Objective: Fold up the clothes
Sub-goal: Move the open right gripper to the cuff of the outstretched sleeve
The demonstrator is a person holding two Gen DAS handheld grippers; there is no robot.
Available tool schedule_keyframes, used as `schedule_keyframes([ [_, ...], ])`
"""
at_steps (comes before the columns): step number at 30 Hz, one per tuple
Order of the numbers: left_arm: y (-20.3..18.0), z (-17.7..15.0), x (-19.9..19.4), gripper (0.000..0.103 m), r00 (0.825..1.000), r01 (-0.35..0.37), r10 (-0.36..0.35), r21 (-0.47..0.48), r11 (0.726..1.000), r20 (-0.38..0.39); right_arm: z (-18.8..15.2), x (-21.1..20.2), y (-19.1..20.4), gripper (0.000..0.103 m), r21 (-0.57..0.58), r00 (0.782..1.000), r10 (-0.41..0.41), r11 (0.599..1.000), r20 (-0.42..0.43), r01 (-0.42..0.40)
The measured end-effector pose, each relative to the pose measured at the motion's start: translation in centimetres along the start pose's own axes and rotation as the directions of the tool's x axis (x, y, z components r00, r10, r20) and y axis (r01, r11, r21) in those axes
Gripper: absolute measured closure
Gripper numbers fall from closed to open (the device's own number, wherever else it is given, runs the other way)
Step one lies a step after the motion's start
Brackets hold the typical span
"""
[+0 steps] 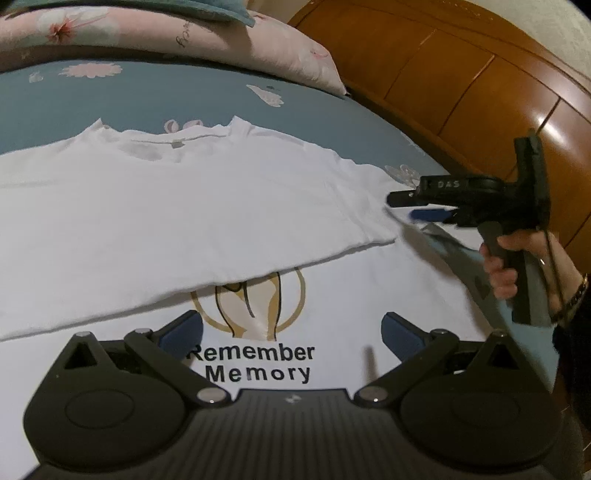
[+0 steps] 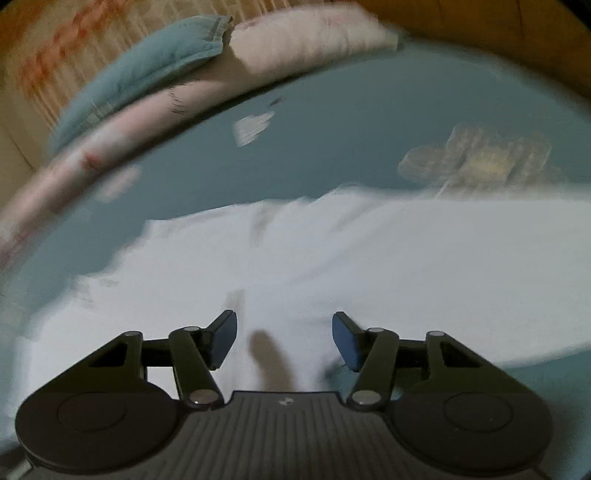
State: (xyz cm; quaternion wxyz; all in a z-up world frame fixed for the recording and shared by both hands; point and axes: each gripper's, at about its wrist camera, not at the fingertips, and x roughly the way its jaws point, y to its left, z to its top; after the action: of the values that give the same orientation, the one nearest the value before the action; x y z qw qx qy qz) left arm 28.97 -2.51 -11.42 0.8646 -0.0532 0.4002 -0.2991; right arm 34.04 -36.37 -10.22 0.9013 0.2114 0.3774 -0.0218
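- While the white cotton T-shirt (image 1: 177, 206) with its "Remember Memory" print lies spread on the blue-grey flowered bedsheet (image 1: 207, 99), I hold both my tools over it with nothing in either one.
- My left gripper (image 1: 291, 332) hovers above the printed chest, its jaws apart and empty; one flap of the shirt is already folded across and covers the top of the drawing.
- My right gripper (image 2: 284, 339) has its blue-padded jaws apart too, over white cloth near the shirt's edge; its view is smeared, so I cannot tell exactly which hem lies below.
- In the left view my hand (image 1: 517, 262) holds that tool at the folded flap's corner, just beside it.
- Risk: with so blurred a view I may pinch only the top layer, or catch the sheet with it, and the fold would drag askew.
- Risk: the folded flap lies loose, so a careless sweep of my right jaws could flip it back open.
- The pink floral pillow (image 1: 110, 33) sits well clear.
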Motion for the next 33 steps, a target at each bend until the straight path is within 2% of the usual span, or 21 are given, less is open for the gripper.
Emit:
schedule_keyframes([
  [4, -0.3, -0.1, 0.1, 0.001, 1.0, -0.016, 0.016, 0.029, 0.999, -0.001, 0.2, -0.8, -0.6, 0.039, -0.004, 0.999, -0.033, 0.999, 0.037, 0.034],
  [7, -0.3, -0.1, 0.1, 0.001, 1.0, -0.016, 0.016, 0.033, 0.999, 0.002, -0.2, -2.4, 0.1, 0.036, -0.006, 0.996, 0.066, 0.998, 0.065, -0.066],
  [8, -0.3, -0.2, 0.1, 0.001, 1.0, -0.015, 0.015, 0.035, 0.999, 0.003, -0.5, -2.6, 0.4, 0.034, -0.003, 0.992, 0.109, 0.994, 0.057, -0.109],
  [9, -0.3, -0.2, 0.1, 0.001, 1.0, -0.014, 0.014, 0.036, 0.999, 0.003, -0.6, -2.3, 0.6, 0.034, 0.0, 0.992, 0.12, 0.993, 0.037, -0.12],
  [13, -0.1, -0.1, 0.1, 0.001, 1.0, -0.008, 0.008, 0.035, 0.999, 0.004, -0.8, -0.8, 0.9, 0.037, 0.011, 0.994, 0.091, 0.996, -0.054, -0.09],
  [18, 0.2, -0.1, -0.1, 0.001, 1.0, 0.006, -0.006, 0.017, 1.0, 0.007, 1.6, -1.0, 2.3, 0.034, 0.019, 0.994, 0.109, 0.994, -0.015, -0.108],
  [21, 0.3, -0.1, -0.1, 0.001, 1.0, 0.013, -0.014, 0.015, 1.0, 0.009, 3.3, 0.6, 3.5, 0.034, 0.028, 0.987, 0.156, 0.987, -0.043, -0.155],
  [23, 0.4, -0.1, -0.2, 0.001, 1.0, 0.018, -0.018, 0.013, 1.0, 0.01, 3.8, 2.6, 3.7, 0.034, 0.065, 0.98, 0.177, 0.983, -0.091, -0.171],
  [25, 0.6, 0.0, -0.2, 0.001, 1.0, 0.023, -0.023, 0.008, 1.0, 0.012, 4.0, 4.6, 3.6, 0.034, 0.084, 0.979, 0.15, 0.987, -0.136, -0.139],
  [29, 0.8, 0.0, -0.2, 0.001, 0.999, 0.034, -0.034, -0.002, 0.999, 0.016, 4.5, 5.8, 2.5, 0.034, 0.047, 0.996, 0.051, 0.998, -0.079, -0.048],
  [33, 0.9, 0.0, -0.2, 0.001, 0.999, 0.039, -0.039, -0.009, 0.999, 0.018, 5.2, 4.9, 1.9, 0.034, 0.058, 0.999, 0.0, 0.998, -0.05, 0.003],
])
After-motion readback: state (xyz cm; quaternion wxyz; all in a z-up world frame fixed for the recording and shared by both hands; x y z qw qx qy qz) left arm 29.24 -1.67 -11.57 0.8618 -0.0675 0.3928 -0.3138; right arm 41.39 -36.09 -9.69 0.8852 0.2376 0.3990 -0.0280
